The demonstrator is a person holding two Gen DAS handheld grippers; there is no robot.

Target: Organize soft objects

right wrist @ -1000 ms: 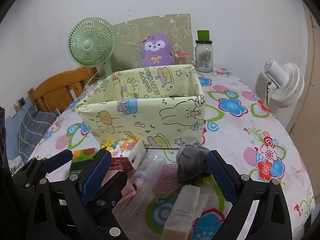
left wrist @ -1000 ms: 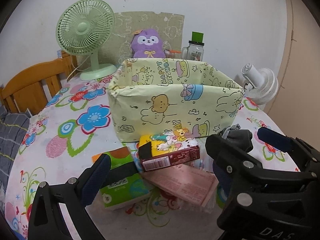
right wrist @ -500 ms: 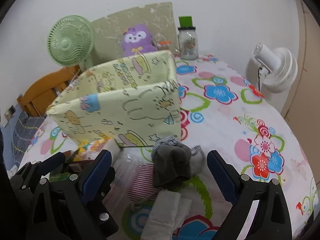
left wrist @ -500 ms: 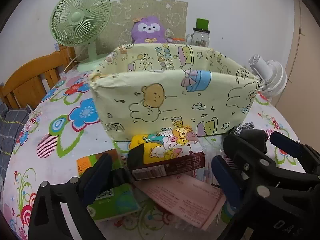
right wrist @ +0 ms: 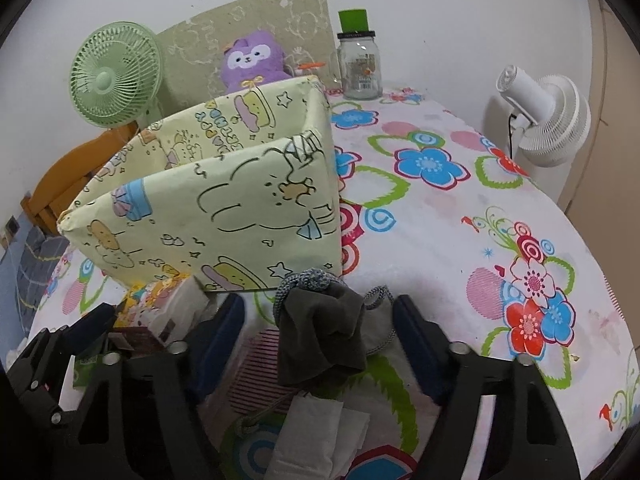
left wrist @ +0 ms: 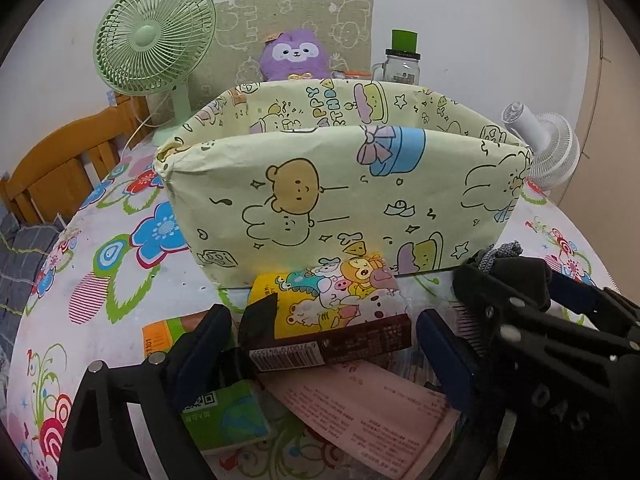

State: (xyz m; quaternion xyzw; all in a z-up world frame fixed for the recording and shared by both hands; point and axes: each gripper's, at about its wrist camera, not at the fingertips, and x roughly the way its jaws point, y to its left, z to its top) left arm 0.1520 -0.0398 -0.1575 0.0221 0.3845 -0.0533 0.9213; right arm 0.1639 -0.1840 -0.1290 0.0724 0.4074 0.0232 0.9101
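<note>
Both grippers have moved in toward the pile since a second ago; the box now fills more of each view. Left gripper (left wrist: 324, 344) has jaws wide, straddling the cartoon-print tissue pack (left wrist: 332, 312), one blue pad on each side of it, neither clearly touching. Pack lies tilted on top of a green tissue pack (left wrist: 224, 420) and a pink paper sheet (left wrist: 372, 412), just in front of the yellow cartoon-print storage box (left wrist: 336, 204). Right gripper (right wrist: 320, 340) also has jaws wide, pads flanking the dark grey sock (right wrist: 320, 340), which sits bunched with its knit blue-grey cuff (right wrist: 304, 284) up against the box's near right corner. Sock not pinched, with a gap visible on both sides. Below the sock: a white folded tissue (right wrist: 316, 440) and a clear bag over a pink striped item (right wrist: 256, 364); can't tell exactly what that is. In the left wrist view the right gripper body shows at lower right with the sock cuff poking up above it. Box is open-topped, standing mid-table on the floral tablecloth (right wrist: 460, 240); interior contents not visible from either camera. Along the far edge of the table: green desk fan (left wrist: 154, 36) at far left, purple plush (left wrist: 294, 54) behind the box, glass jar with green lid (right wrist: 358, 60) to its right. White fan (right wrist: 548, 120) sits off the table's right edge. Wooden chair (left wrist: 60, 160) at the left edge.
</note>
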